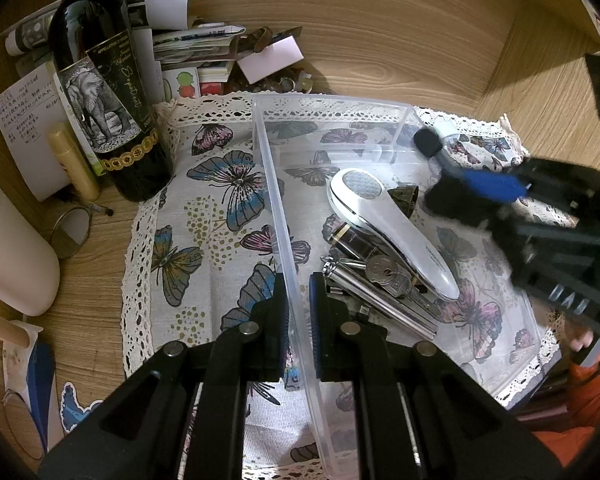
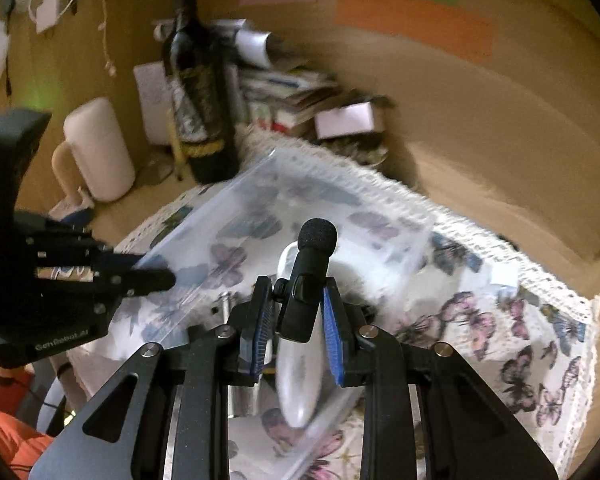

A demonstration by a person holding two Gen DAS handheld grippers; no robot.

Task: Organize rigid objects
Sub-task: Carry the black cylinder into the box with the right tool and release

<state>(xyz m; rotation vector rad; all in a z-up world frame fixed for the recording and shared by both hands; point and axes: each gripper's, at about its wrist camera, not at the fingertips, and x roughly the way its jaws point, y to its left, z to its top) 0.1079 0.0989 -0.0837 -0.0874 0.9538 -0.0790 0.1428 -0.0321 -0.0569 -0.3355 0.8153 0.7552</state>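
A clear plastic bin (image 1: 272, 184) sits on a butterfly cloth. My left gripper (image 1: 299, 304) is shut on its left wall near the front. Inside lie a white handheld device (image 1: 384, 224), keys (image 1: 384, 274), a metal cylinder (image 1: 376, 300) and a dark tube (image 1: 350, 238). My right gripper (image 2: 296, 308) is shut on a small black microphone (image 2: 312, 264) with a foam head and holds it above the bin (image 2: 236, 200); the white device (image 2: 298, 380) lies below it. In the left wrist view the right gripper (image 1: 480, 188) carries the microphone (image 1: 430, 142) over the bin's far right corner.
A dark wine bottle (image 1: 108, 92) stands left of the cloth (image 1: 204, 208), with a lip balm tube (image 1: 74, 162), notes and a stack of papers (image 1: 196, 46) behind. A white mug (image 1: 8, 248) is at far left. A wooden wall (image 1: 380, 40) is behind.
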